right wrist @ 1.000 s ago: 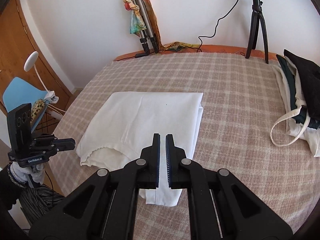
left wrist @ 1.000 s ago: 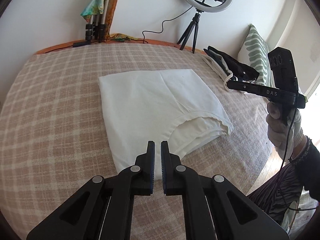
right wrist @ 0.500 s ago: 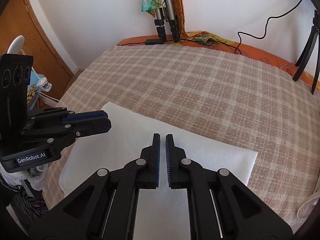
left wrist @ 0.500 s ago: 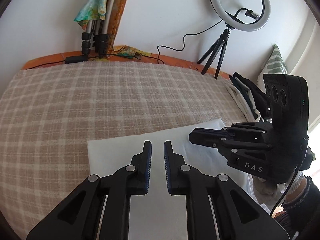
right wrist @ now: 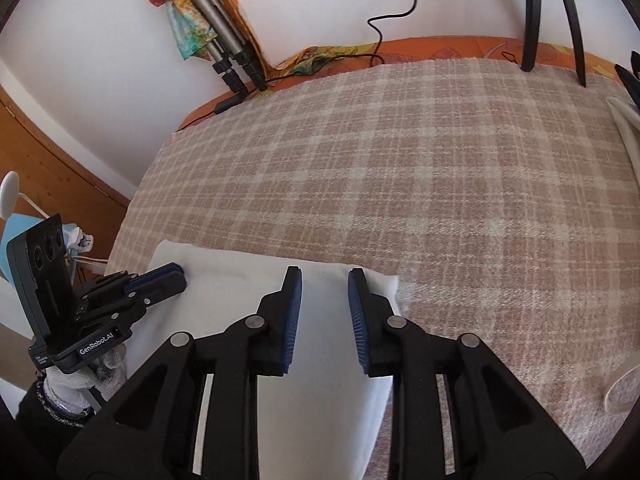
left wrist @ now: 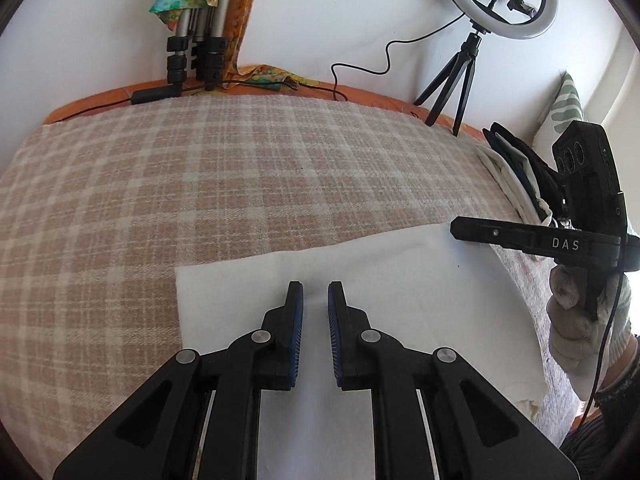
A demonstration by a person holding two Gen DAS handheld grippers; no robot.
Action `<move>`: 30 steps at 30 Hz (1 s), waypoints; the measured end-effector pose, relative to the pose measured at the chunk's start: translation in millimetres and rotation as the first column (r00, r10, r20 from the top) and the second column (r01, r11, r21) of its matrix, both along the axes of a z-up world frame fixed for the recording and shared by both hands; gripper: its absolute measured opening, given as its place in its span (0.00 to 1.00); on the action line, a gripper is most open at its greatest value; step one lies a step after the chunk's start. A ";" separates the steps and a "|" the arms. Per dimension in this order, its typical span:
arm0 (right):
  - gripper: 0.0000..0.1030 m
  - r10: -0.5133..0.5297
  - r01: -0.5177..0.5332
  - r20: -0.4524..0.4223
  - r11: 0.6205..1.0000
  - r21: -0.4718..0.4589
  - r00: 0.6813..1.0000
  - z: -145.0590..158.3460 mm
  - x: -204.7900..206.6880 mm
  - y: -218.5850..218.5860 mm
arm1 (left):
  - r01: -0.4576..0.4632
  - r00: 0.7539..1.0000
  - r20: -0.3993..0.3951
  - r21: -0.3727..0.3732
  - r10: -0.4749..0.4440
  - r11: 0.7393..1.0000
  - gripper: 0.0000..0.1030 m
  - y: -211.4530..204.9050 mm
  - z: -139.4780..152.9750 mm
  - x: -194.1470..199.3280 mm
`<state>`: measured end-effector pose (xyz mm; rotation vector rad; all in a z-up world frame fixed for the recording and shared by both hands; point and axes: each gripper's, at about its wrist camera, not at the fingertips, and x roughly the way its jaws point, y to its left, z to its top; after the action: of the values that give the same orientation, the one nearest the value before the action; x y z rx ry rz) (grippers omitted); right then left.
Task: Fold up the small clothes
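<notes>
A white folded garment [left wrist: 400,280] lies flat on the plaid bed cover [left wrist: 240,180]. My left gripper [left wrist: 315,292] hovers over its far left part, jaws a narrow gap apart with only flat cloth below. In the right wrist view the garment [right wrist: 224,300] fills the lower left. My right gripper [right wrist: 325,280] is over the far right corner, its jaws opening and nothing pinched between them. Each view shows the other gripper from the side: the right gripper [left wrist: 456,228] by the cloth's right edge, the left gripper [right wrist: 180,276] low over the left edge.
A pile of dark and white clothes [left wrist: 516,168] and a leaf-print pillow [left wrist: 568,108] lie at the bed's right side. A ring light on a tripod [left wrist: 508,0] and folded stands with a colourful scarf [left wrist: 192,20] stand along the wall. A wooden door [right wrist: 48,168] is left.
Both grippers moved forward and down from the garment's near edge to its far edge. The right jaws spread apart; the left jaws parted a little.
</notes>
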<state>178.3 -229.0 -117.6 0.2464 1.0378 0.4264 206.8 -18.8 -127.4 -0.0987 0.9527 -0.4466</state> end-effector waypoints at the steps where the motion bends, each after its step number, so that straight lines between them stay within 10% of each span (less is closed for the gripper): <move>1: 0.25 -0.019 0.020 -0.020 0.999 0.038 1.000 -2.2 1.4 -10.8 | -0.003 1.000 0.001 0.006 0.003 1.000 0.11 2.2 1.7 -3.1; 7: 0.28 -0.109 0.109 -0.025 0.994 0.012 0.994 9.2 -8.0 -45.4 | -0.040 0.999 -0.018 -0.006 0.040 0.999 0.18 31.6 15.4 -31.3; 11: 0.55 -0.102 0.103 -0.013 0.991 0.090 0.995 18.7 -22.7 -56.4 | -0.121 0.991 -0.065 -0.109 0.115 0.987 0.56 64.1 21.8 -64.4; 30: 0.55 -0.006 0.064 -0.147 0.916 0.396 0.989 -28.1 -44.7 -73.0 | -0.245 0.938 -0.333 -0.454 0.092 0.857 0.56 108.4 -25.8 -115.2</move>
<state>133.5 -302.0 -145.7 0.6707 1.0776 0.5949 91.6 89.6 -153.3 -0.7302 1.1004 -0.5095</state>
